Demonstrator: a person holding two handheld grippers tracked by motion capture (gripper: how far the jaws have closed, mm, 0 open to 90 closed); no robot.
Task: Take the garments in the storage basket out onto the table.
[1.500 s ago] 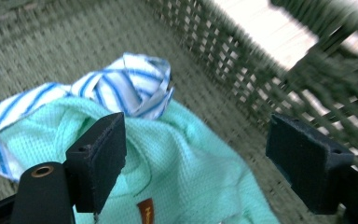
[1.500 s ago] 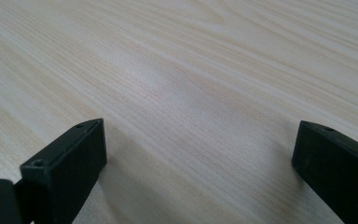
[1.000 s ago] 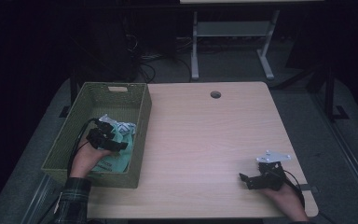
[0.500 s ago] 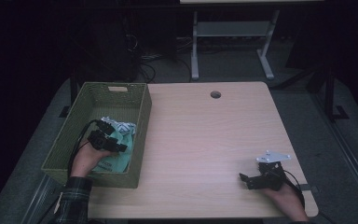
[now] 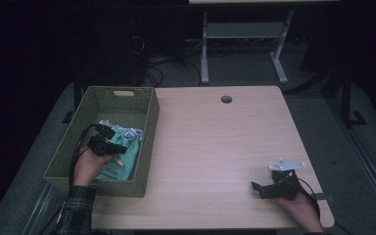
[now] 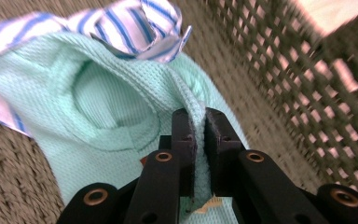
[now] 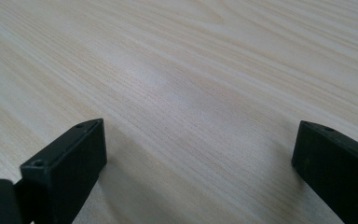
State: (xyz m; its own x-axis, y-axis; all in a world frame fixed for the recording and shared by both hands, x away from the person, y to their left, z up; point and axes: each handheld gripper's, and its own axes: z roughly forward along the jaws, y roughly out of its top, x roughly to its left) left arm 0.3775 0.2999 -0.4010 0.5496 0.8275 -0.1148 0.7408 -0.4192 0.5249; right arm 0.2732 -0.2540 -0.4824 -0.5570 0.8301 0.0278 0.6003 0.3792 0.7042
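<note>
Left gripper view, fingers (image 6: 199, 140) pinching mint cloth (image 6: 107, 98), striped cloth (image 6: 135, 23) behind.

One green basket (image 5: 147, 122) stands on one wooden table (image 5: 215, 147). Inside the basket lie two cloths: one mint cloth (image 6: 102, 112) and one striped cloth (image 6: 135, 23). Two grippers: the left gripper (image 5: 122, 148) in the basket, the right gripper (image 5: 255, 187) beside it.

In the high view, the left gripper (image 5: 108, 142) covers part of the mint cloth (image 5: 122, 159), and the near wall of the green basket (image 5: 98, 186) hides the cloth's lower edge. The striped cloth (image 6: 121, 23) is cut by the top edge in the left gripper view. There, the basket wall is blurred.
</note>
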